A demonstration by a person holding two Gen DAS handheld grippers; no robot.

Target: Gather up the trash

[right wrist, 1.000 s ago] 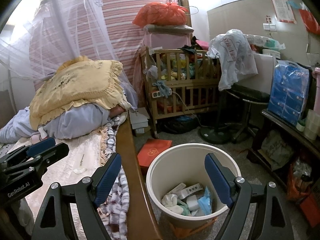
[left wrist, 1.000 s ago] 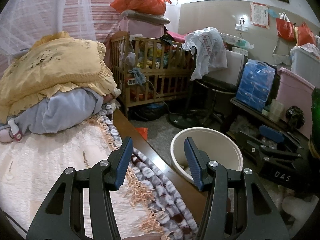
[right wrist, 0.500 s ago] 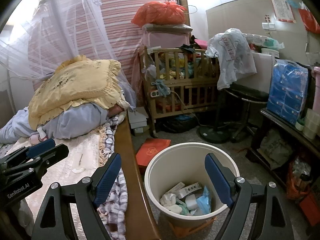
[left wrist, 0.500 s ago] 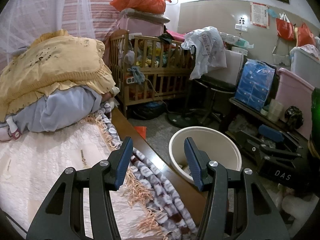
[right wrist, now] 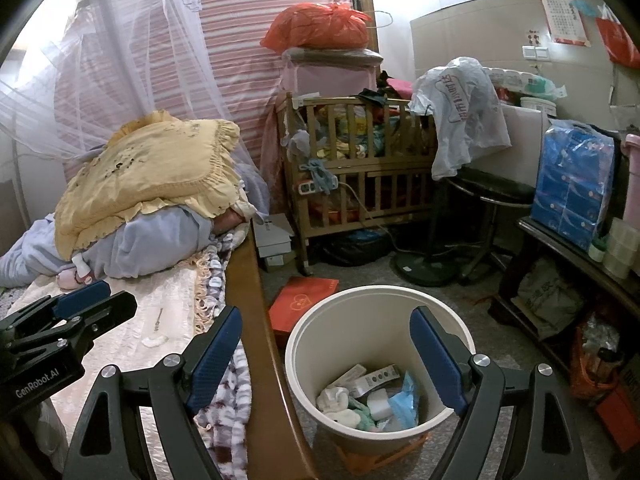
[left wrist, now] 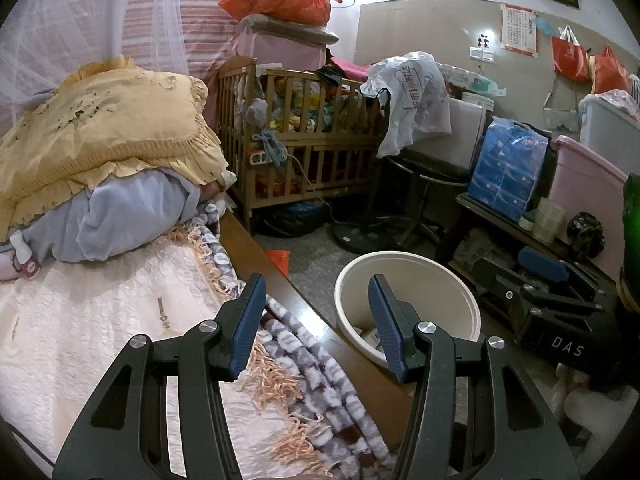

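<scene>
Below the right claw [right wrist: 326, 354], jaws apart and empty, the bin [right wrist: 304, 364] already holds wrappers and tissues; the left claw [left wrist: 316, 320], also apart, carries nothing, so more trash likely remains.

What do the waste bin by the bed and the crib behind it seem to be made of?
Waste bin: probably plastic, with smooth, thin, uniformly cream walls and a matte sheen.
Crib: apparently varnished wood, with brown slats and rails.

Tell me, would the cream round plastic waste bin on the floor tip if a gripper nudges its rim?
Probably yes: the cream round plastic waste bin looks thin-walled, tall and holds only light wrappers low inside. It also seems to rest on an orange item, so it may wobble.
</scene>
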